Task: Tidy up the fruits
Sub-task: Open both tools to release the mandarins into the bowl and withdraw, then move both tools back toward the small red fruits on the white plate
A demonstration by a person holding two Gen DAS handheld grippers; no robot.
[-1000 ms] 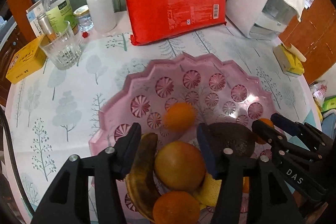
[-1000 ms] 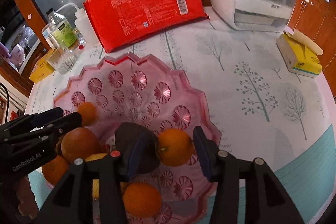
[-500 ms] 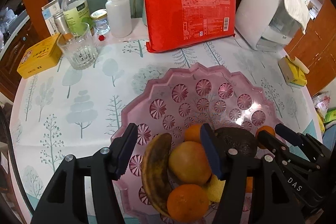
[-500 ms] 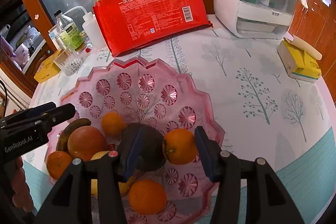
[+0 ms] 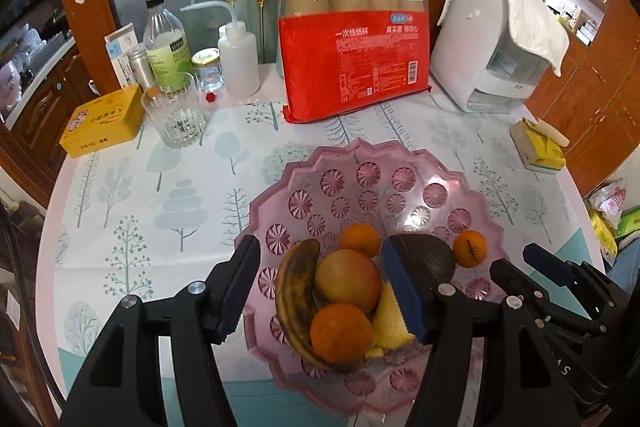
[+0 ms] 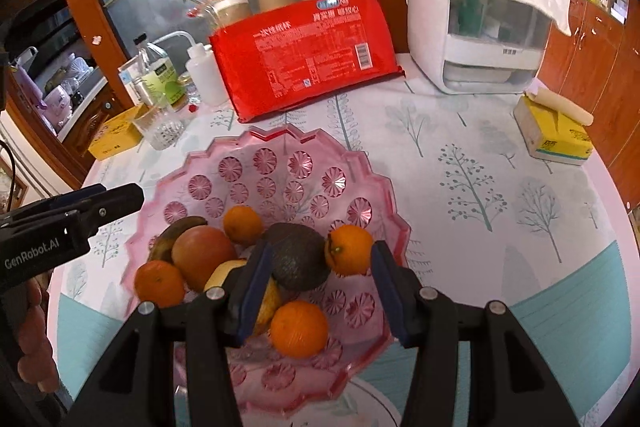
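A pink cut-glass bowl (image 5: 360, 155) (image 6: 304, 143) holds a browned banana (image 5: 292, 291), a reddish apple (image 5: 348, 281), a dark avocado (image 6: 300, 263), a yellow fruit (image 5: 390, 319) and several oranges (image 5: 340, 333) (image 6: 350, 255). My left gripper (image 5: 320, 251) hangs above the bowl's near left side. Its jaws are opening and grip nothing; the fruit seen between them lies below in the bowl. My right gripper (image 6: 320, 251) hovers open over the avocado and an orange, its pads touching neither. Each gripper shows at the edge of the other's view (image 6: 100, 203) (image 5: 532, 259).
Behind the bowl lie a red pack of paper cups (image 5: 352, 63), a white appliance under a cloth (image 5: 492, 43), a glass tumbler (image 5: 174, 111), a yellow box (image 5: 102, 121), bottles (image 5: 164, 47) and a yellow tissue pack (image 6: 556, 135). A person's hand (image 6: 32, 347) holds the left gripper.
Both grippers have lifted and drawn back from the bowl, so more of the table shows. The left jaws stand wider apart. A small orange has settled beside the apple.
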